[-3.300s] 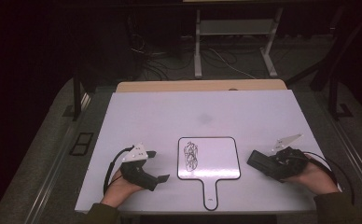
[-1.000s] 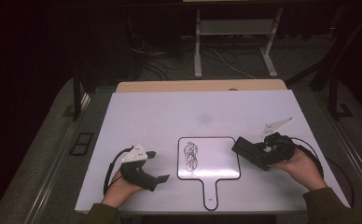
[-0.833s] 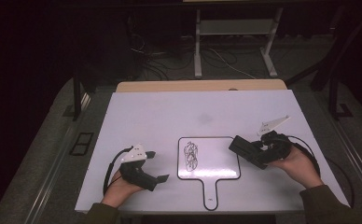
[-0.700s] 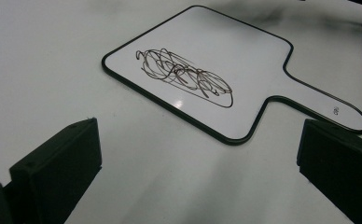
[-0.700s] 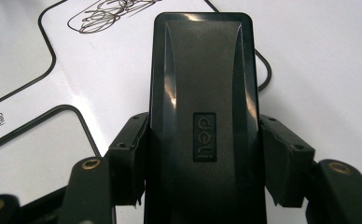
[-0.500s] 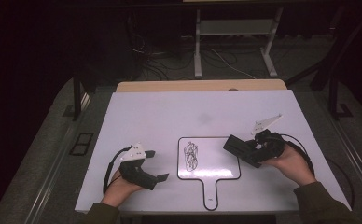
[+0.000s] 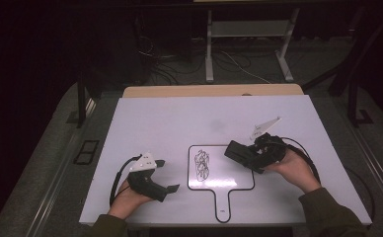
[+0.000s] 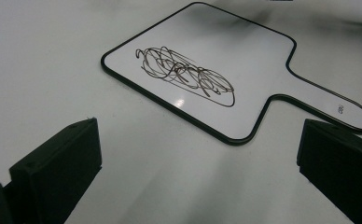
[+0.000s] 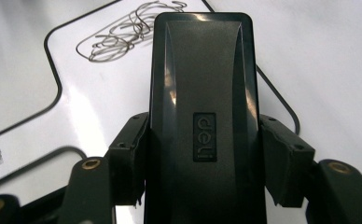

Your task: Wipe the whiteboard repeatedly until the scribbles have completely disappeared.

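Black plastic, an eraser block [image 9: 202,121] marked "deli", sits clamped between the fingers [image 9: 281,163] of the right gripper [image 7: 251,155], which hovers over the right edge of the paddle-shaped whiteboard [image 7: 229,173]. A dark scribble [image 7: 202,165] covers the whiteboard's left half, just left of the eraser's front end. The whiteboard lies flat on the white desk [image 7: 179,118], handle toward the person. The left gripper [image 7: 167,175] rests on the desk left of the whiteboard, its fingers [image 8: 58,163] spread wide apart with nothing between them.

Bright tabletop; dark, dim surroundings
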Demonstrator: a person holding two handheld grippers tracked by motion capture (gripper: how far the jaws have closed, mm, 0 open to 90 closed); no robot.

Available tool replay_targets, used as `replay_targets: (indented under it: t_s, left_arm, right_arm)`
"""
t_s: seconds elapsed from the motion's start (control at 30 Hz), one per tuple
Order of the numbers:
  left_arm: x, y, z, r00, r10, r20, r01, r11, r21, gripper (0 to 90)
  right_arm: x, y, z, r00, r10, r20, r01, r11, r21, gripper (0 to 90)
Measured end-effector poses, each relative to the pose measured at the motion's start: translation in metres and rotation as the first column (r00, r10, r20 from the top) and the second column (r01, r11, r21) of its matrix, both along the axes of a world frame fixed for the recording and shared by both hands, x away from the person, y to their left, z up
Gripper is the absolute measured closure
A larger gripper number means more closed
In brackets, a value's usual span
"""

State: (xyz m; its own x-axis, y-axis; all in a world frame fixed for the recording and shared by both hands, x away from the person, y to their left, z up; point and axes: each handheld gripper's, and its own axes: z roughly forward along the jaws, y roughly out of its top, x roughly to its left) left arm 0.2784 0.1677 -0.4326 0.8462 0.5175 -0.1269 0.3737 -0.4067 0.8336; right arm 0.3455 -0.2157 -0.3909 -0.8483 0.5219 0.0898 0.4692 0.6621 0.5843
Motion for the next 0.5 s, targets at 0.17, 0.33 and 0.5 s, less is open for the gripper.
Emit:
replay_targets:
  t_s: [0.17, 0.33, 0.5]
  left_arm:
    - [0.0, 0.0, 0.0, 1.0, -0.001, 0.001, 0.001, 1.0, 0.002, 0.0]
    - [0.001, 0.001, 0.0, 1.0, -0.002, 0.002, 0.002, 1.0, -0.001, 0.0]
    - [0.001, 0.0, -0.001, 1.0, -0.002, -0.002, 0.002, 1.0, 0.003, 0.0]
  right_arm:
    - [0.003, 0.013, 0.001, 0.9999, 0.015, 0.008, -0.015, 0.9998, -0.013, 38.2]
    - [0.007, 0.027, 0.001, 0.9997, 0.021, 0.016, -0.021, 0.9995, -0.025, 38.3]
    - [0.013, 0.042, -0.002, 0.9991, 0.037, 0.023, -0.036, 0.9984, -0.043, 38.2]
